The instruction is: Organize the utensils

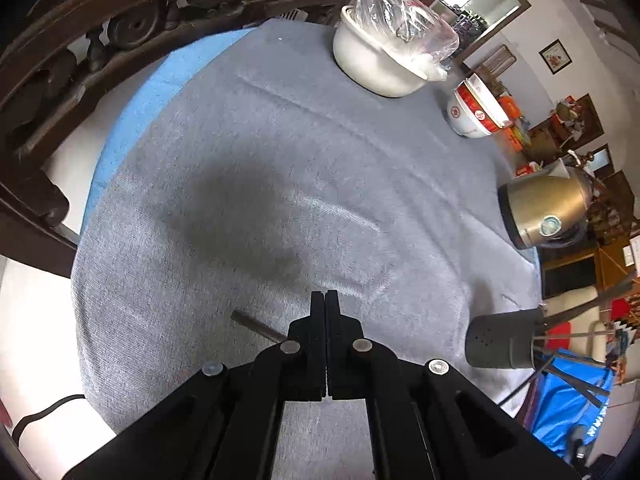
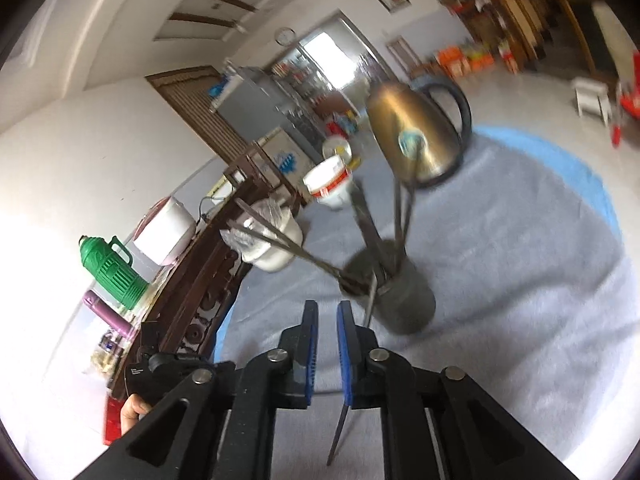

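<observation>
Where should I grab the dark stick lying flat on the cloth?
Grab the stick near its free end, coming from above, fingers across it. It lies flat and thin on the cloth, its other end behind the left gripper.

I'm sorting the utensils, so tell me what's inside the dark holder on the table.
The dark holder has several thin chopsticks sticking out and fanning apart. Their lower ends and the holder's bottom are hidden by its wall.

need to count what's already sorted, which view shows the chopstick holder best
The right wrist view. The dark utensil holder stands near centre with its open top and the chopsticks fanning out, though motion blur softens it. The left wrist view catches the holder only at the right edge, side-on and distorted, its contents partly cut off.
</observation>
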Action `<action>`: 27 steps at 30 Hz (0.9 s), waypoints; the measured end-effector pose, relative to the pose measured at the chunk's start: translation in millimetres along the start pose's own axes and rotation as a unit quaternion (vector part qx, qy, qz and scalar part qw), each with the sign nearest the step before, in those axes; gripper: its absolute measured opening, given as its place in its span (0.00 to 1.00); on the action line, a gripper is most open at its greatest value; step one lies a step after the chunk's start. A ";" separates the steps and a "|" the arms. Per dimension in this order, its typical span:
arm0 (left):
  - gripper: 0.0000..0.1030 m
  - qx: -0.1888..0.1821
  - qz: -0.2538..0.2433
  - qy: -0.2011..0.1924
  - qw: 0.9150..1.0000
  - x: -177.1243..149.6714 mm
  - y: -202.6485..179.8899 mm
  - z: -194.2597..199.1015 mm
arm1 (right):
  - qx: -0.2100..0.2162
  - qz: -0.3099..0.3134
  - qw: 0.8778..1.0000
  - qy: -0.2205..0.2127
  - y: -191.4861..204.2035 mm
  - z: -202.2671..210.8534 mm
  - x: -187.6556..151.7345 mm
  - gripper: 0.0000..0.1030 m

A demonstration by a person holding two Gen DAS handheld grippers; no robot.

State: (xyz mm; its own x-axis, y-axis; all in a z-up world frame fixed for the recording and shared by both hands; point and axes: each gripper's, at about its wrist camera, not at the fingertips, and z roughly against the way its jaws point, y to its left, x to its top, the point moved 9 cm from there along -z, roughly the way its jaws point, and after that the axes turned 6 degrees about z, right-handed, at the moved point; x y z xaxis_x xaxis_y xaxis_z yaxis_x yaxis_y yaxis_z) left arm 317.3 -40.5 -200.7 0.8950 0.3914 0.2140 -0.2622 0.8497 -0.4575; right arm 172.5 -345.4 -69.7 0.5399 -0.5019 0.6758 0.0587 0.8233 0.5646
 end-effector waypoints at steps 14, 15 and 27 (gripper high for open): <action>0.39 -0.032 0.130 0.092 0.987 -26.1 60.6 -21.1 | -0.032 -0.045 0.995 0.085 -30.7 -89.9 -41.1 0.38; 0.41 -0.031 0.136 0.092 0.986 -25.9 60.8 -22.2 | -0.033 -0.050 0.994 0.087 -32.5 -94.7 -42.3 0.33; 0.17 -0.004 0.111 0.086 0.990 -20.4 40.6 -44.0 | 0.002 -0.010 0.999 0.047 -12.3 -83.4 -37.0 0.07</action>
State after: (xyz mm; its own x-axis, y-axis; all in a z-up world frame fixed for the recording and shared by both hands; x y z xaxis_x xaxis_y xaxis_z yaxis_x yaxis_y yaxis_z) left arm 304.2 -29.5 -261.7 0.8640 0.5018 -0.0415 -0.4567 0.7462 -0.4844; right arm 221.8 -314.8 -141.2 0.6147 -0.4913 0.6171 0.0671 0.8121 0.5797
